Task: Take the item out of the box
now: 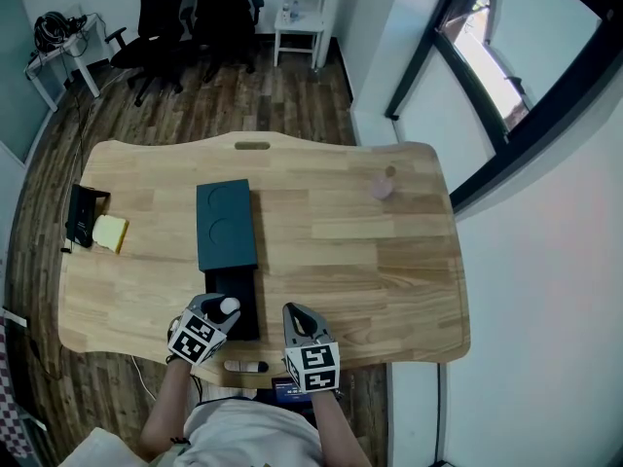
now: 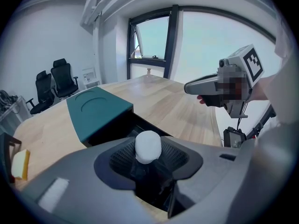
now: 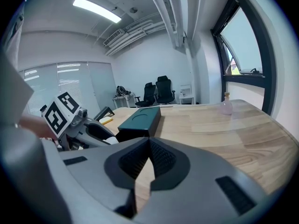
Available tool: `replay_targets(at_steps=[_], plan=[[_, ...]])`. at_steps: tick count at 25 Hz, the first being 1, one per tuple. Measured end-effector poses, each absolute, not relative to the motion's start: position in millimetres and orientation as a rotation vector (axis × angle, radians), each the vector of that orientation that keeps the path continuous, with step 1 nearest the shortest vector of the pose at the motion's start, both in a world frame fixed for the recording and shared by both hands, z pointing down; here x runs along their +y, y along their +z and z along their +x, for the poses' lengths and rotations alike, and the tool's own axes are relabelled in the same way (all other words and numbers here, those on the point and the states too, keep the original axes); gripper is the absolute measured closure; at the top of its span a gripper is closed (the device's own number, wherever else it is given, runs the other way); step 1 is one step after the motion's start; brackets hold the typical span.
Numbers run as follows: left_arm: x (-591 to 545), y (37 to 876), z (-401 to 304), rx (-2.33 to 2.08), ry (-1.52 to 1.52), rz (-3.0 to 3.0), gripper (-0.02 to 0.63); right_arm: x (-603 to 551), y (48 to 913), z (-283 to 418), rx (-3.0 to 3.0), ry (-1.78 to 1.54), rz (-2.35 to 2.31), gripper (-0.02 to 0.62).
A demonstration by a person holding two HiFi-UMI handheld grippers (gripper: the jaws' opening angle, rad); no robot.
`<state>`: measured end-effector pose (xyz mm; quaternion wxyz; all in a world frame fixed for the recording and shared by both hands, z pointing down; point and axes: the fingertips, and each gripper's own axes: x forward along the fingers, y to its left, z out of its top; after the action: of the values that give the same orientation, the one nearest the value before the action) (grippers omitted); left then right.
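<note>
A dark teal box sleeve (image 1: 226, 225) lies mid-table, and its black inner tray (image 1: 239, 295) is slid out toward me. My left gripper (image 1: 226, 311) sits over the tray's near end. In the left gripper view its pads hug a dark little bottle with a round white cap (image 2: 148, 146), which stands upright between them over the tray (image 2: 142, 123). My right gripper (image 1: 297, 317) hovers just right of the tray with its pads (image 3: 156, 155) meeting at the tip and nothing between them. The sleeve (image 3: 140, 118) and left gripper (image 3: 100, 132) show in the right gripper view.
On the wooden table (image 1: 350, 261), a small pink bottle (image 1: 385, 183) stands at the far right. At the left edge, a yellow sponge (image 1: 110, 232) rests beside a black holder (image 1: 83, 214). A small grey object (image 1: 245, 366) lies at the front edge. Office chairs (image 1: 185, 17) stand beyond.
</note>
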<state>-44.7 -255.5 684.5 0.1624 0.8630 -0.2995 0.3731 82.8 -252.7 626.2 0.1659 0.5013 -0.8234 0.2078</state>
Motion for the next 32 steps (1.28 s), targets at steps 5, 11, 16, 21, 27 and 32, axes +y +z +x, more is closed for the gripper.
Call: replay_targets(at_steps=[5,11,16,21,27,32], plan=[[-260,657,-45,-0.912,0.974,2.482,0.436,-250,606,80,-2.378,0.557,1.447,0.591],[-264,613,-49,-1.000,0.823,2.527,0.436,-242,579,77,-2.417,0.497,1.482,0.591],[-259,582,-54,-1.041,0.710,2.549,0.436,-236,556,76,-2.448,0.435,1.510,0.591],[-253,562,-56,-1.063,0.617,2.556,0.436,-231,542,73,-2.478,0.387,1.513,0.591],[-249,537,-63,-1.124,0.533,2.590,0.436,-223,533,68,-2.506,0.353,1.490,0.591],[-245,519,-66,-1.147,0.458,2.617,0.437,-219,526,65,-2.523,0.331,1.486,0.591]])
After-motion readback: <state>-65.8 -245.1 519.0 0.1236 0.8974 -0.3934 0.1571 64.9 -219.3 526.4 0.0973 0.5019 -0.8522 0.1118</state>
